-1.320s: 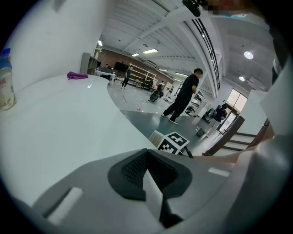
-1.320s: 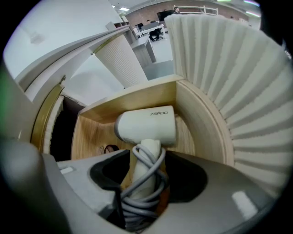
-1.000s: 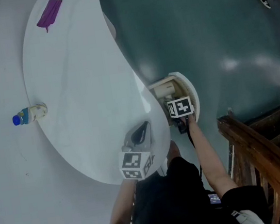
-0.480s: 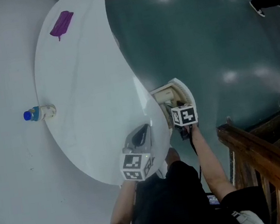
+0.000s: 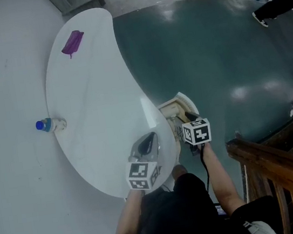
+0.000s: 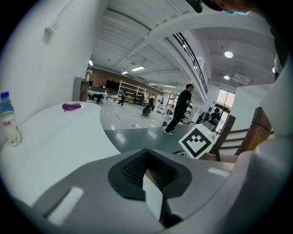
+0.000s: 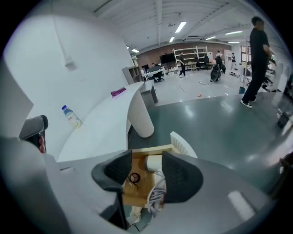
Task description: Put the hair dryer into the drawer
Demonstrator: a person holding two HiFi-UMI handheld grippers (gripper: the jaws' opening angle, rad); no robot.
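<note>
The wooden drawer (image 5: 176, 103) stands pulled out from the right side of the white table (image 5: 94, 94). In it lies the pale hair dryer (image 7: 153, 163) with its coiled cord (image 7: 155, 194). My right gripper (image 7: 145, 170) hovers above the drawer and points down at it. Its jaws are apart and closing, with nothing between the pads; the dryer shows far below through the gap. In the head view the right gripper (image 5: 188, 119) sits just at the drawer's near end. My left gripper (image 5: 145, 140) hangs over the table's near edge, and its pads (image 6: 147, 170) meet on nothing.
A small bottle with a blue cap (image 5: 49, 124) stands at the table's left edge. A purple object (image 5: 72, 43) lies at its far end. Wooden rails (image 5: 273, 160) stand to the right. A person (image 7: 254, 59) walks across the dark green floor beyond.
The right gripper has lifted off the drawer and drawn back toward me, so the drawer's inside now shows. The left gripper stays over the table's near edge.
</note>
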